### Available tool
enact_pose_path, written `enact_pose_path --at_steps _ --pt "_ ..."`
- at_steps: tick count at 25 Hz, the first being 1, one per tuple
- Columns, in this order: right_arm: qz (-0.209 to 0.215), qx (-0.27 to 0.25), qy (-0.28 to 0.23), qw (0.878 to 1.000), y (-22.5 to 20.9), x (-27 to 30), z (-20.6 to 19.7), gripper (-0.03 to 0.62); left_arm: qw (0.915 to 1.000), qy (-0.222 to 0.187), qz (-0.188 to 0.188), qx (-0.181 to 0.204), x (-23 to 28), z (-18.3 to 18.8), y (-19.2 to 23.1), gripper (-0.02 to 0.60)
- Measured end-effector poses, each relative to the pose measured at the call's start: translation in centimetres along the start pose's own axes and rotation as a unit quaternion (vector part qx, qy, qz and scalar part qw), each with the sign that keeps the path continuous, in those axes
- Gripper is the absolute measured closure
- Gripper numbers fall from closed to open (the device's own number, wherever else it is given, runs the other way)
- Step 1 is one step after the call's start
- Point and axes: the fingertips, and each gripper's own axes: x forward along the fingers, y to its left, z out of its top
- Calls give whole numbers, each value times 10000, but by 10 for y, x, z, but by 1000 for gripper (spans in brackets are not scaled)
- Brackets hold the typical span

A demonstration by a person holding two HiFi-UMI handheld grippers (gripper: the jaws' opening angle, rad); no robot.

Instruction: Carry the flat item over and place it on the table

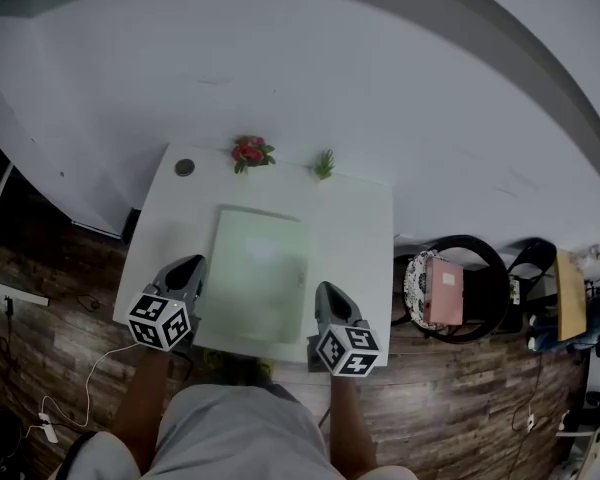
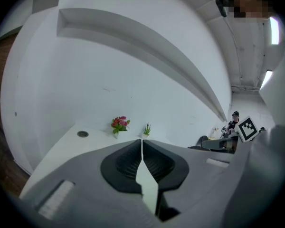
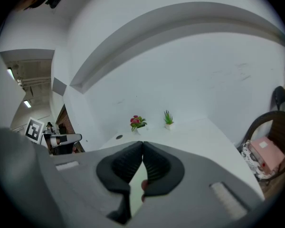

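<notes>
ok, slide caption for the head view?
Pale green flat item on the white table, left gripper and right gripper, both shut, flanking its near end.

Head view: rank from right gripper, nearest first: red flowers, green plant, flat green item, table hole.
1. flat green item, left of right gripper
2. green plant, far edge
3. red flowers, far edge, further left
4. table hole, far left corner
</notes>
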Motion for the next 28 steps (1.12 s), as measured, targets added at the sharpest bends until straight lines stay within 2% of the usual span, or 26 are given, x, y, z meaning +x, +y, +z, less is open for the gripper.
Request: enact_pose_path --at_steps 7,23,28 --pt "44 -92 -351 9993 5 -15 29 590 9983 -511 -94 256 -6 47 -10 575" --pt "-82 -533 -877 9947 5 -29 86 591 9903 -1164 129 753 -29 114 -2 575" --pt "-63 -620 -1061 9924 8 -30 101 591 9884 -1310 93 758 -31 124 -3 575"
